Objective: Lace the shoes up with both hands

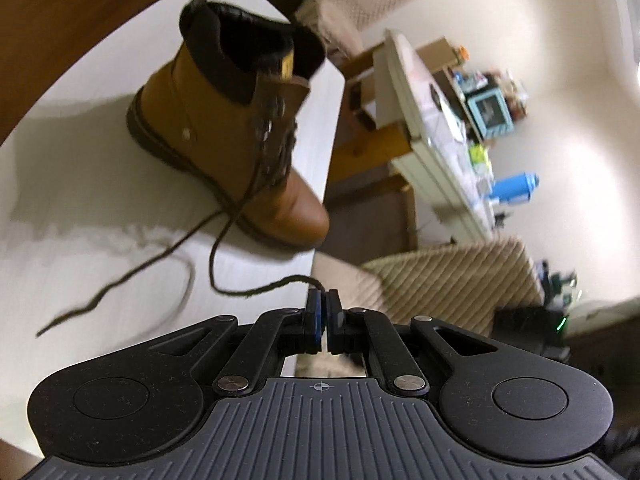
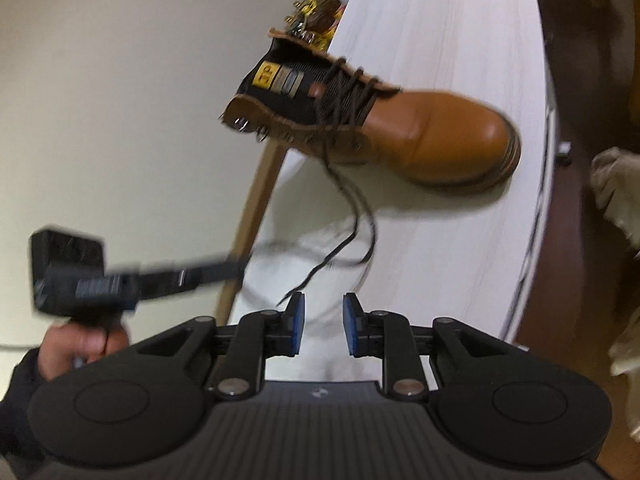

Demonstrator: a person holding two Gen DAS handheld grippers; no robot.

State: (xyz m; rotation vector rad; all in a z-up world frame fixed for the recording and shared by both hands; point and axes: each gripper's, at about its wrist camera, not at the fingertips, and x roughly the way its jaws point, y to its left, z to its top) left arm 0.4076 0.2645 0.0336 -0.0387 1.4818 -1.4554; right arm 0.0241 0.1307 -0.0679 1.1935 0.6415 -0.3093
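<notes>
Closest in the left wrist view, the left tongs point(image 1: 323, 300) are seen pressed together, with the end of a dark brown lace point(image 1: 256, 289) pinched between the blue pads. From there the lace is carried in a slack loop above the white tabletop point(image 1: 80, 184) and up to the eyelets of the tan boot point(image 1: 236, 128). A 2nd lace end point(image 1: 116, 284) is left trailing loose on the tabletop, off to the left.

In the right wrist view, the right tongs point(image 2: 323, 326) are held spread apart, nothing between the blue pads. Just beyond them a lace tip point(image 2: 308, 280) is seen lying on the tabletop point(image 2: 440, 240). To the left, the other tool is gripped by a hand point(image 2: 84, 344), badly blurred.

Further out, the boot point(image 2: 420, 132) is seen standing upright on the tabletop, near its edge, black tongue exposed, lower eyelets crossed with lace, upper hooks bare. Beyond it, a cluttered shelf point(image 1: 440, 128) is made out against the wall.
</notes>
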